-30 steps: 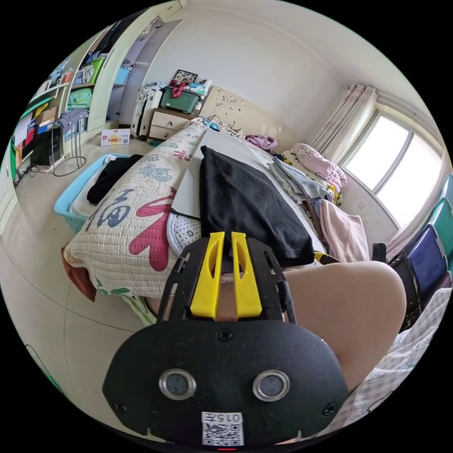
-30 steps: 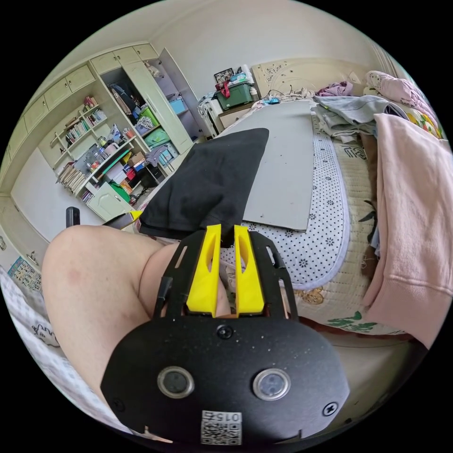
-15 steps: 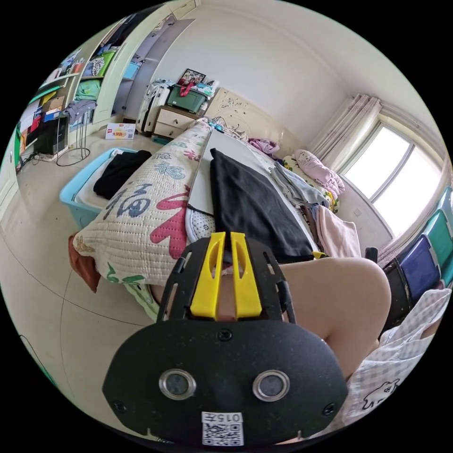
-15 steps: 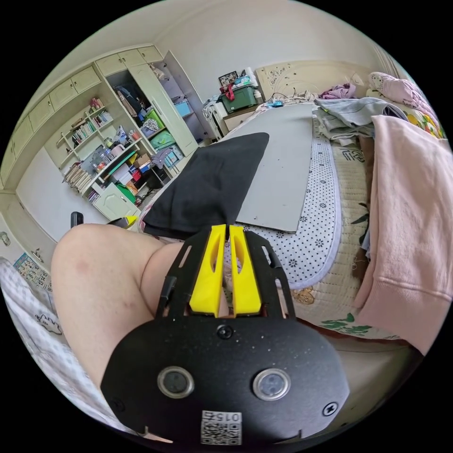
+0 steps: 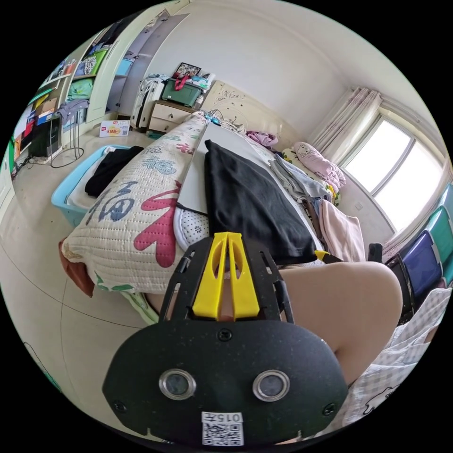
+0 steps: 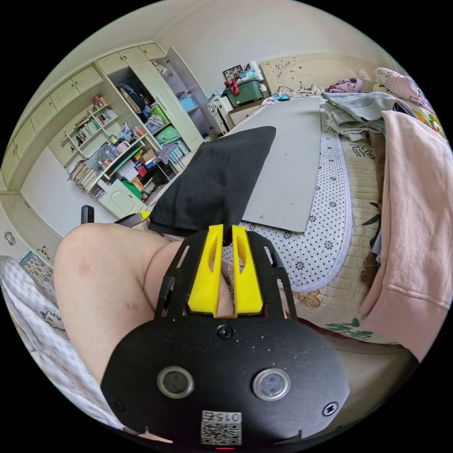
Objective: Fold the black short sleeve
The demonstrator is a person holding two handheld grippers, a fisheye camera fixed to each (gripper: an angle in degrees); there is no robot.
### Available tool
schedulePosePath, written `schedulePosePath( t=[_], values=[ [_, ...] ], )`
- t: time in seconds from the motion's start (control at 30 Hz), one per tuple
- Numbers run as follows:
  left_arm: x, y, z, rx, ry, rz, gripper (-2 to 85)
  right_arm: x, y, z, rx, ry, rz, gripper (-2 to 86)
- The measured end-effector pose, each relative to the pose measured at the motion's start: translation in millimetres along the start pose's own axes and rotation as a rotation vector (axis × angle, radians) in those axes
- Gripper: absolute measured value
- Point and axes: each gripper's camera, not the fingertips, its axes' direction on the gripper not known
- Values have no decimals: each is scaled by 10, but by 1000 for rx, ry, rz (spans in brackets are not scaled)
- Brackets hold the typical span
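Hovering at the bed's near edge, the left tongs (image 5: pixel 228 237) were clenched empty, tips together; the right tongs (image 6: pixel 225 232) stood slightly parted, grasping nothing. Black shirt (image 6: pixel 217 179): lying folded on the grey board (image 6: pixel 288 165) atop the bed (image 6: pixel 325 250). Advice: part both tongs, pinch near corners evenly, fold away squarely.

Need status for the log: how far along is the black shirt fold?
Looks mostly done: the black shirt lies folded into a narrow panel, partly on the grey board. In hand: nothing; the left claw is shut and empty, the right claw slightly open at its near edge. Left: possibly a final fold.
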Motion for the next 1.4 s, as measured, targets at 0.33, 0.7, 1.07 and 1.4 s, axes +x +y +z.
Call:
schedulePosePath(
  t=[0.33,0.7,1.07,1.4],
  values=[
    [-129,17,70,-44,109,-67,87,68,-35,27,-26,-53,13,70],
    [-166,38,73,-3,98,-62,3,12,-140,140,-37,-35,11,17],
    [-164,252,278,-80,-25,-11,-1,-152,-139,476,-141,100,-79,7],
    [-236,257,587,-97,-46,3,7,-158,-263,712,-149,105,-85,18]
  ],
)
